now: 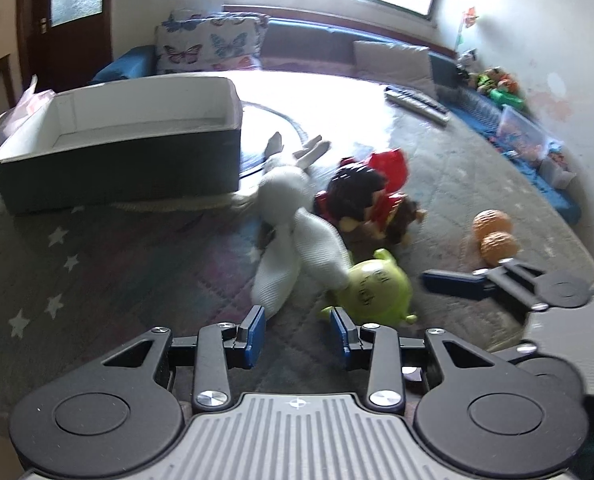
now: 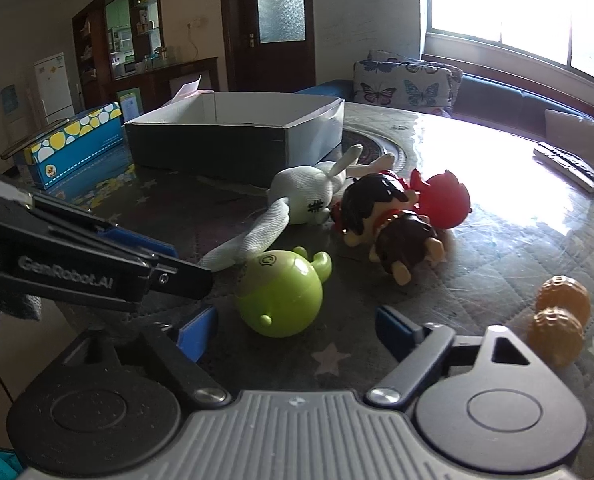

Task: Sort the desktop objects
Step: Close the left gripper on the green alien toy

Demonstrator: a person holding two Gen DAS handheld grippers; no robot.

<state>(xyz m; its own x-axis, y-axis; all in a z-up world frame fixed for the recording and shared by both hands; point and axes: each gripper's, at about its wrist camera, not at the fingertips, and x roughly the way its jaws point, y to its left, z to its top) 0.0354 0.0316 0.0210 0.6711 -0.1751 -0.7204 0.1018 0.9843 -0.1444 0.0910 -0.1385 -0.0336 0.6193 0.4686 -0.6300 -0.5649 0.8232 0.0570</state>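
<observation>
A white plush rabbit (image 1: pixel 297 240) (image 2: pixel 305 192), a doll with dark hair and red clothes (image 1: pixel 361 200) (image 2: pixel 385 216), a green round toy (image 1: pixel 371 284) (image 2: pixel 279 296) and two orange walnut-like balls (image 1: pixel 493 232) (image 2: pixel 557 316) lie on the round table. My left gripper (image 1: pixel 297 330) is open and empty, just short of the rabbit's ear and the green toy. My right gripper (image 2: pixel 297 328) is open and empty, close in front of the green toy. The right gripper (image 1: pixel 457 280) also shows in the left wrist view, and the left gripper's fingers (image 2: pixel 169 268) show in the right wrist view.
An open dark box with a white inside (image 1: pixel 117 152) (image 2: pixel 233 140) stands at the table's far left. A blue dotted carton (image 2: pixel 73 144) lies left of it. Remote controls (image 1: pixel 417 104) (image 2: pixel 569 164) lie at the far right edge. A sofa with butterfly cushions (image 1: pixel 209 44) is behind.
</observation>
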